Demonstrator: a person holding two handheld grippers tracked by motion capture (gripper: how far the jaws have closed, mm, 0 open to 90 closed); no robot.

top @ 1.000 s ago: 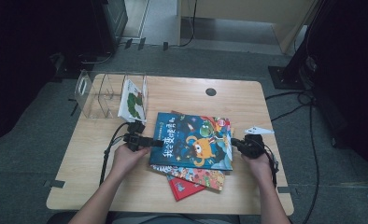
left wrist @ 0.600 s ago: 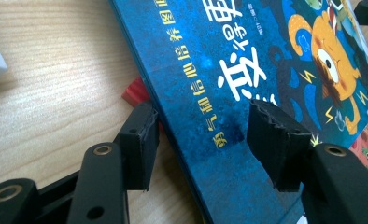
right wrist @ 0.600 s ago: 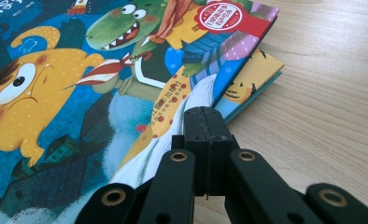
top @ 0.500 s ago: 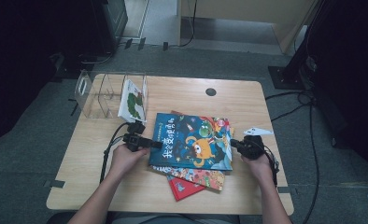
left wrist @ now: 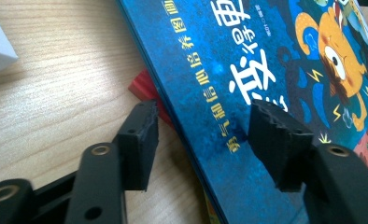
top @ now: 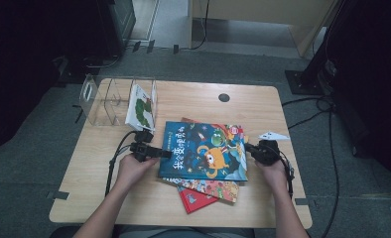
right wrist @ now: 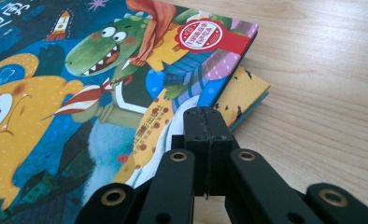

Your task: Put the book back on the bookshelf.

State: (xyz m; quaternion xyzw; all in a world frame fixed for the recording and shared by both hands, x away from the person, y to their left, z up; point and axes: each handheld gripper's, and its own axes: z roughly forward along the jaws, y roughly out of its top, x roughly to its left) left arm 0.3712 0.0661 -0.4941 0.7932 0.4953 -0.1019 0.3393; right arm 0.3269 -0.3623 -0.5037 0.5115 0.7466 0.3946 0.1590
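Note:
A blue picture book (top: 203,151) lies on top of a small stack in the middle of the table. My left gripper (top: 156,152) is at its left edge. There it stands open (left wrist: 203,135), its jaws either side of the blue book's (left wrist: 247,70) spine edge and not touching it. My right gripper (top: 253,150) is at the book's right edge. Its jaws are shut (right wrist: 205,123) with nothing seen between them, the tips right by the cover's (right wrist: 102,84) edge. A red book (left wrist: 142,86) peeks out beneath.
A clear plastic book stand (top: 106,101) at the back left holds one upright white book (top: 140,106). A colourful book (top: 213,189) and a red book (top: 196,199) stick out under the stack toward me. A white paper scrap (top: 273,135) lies at the right.

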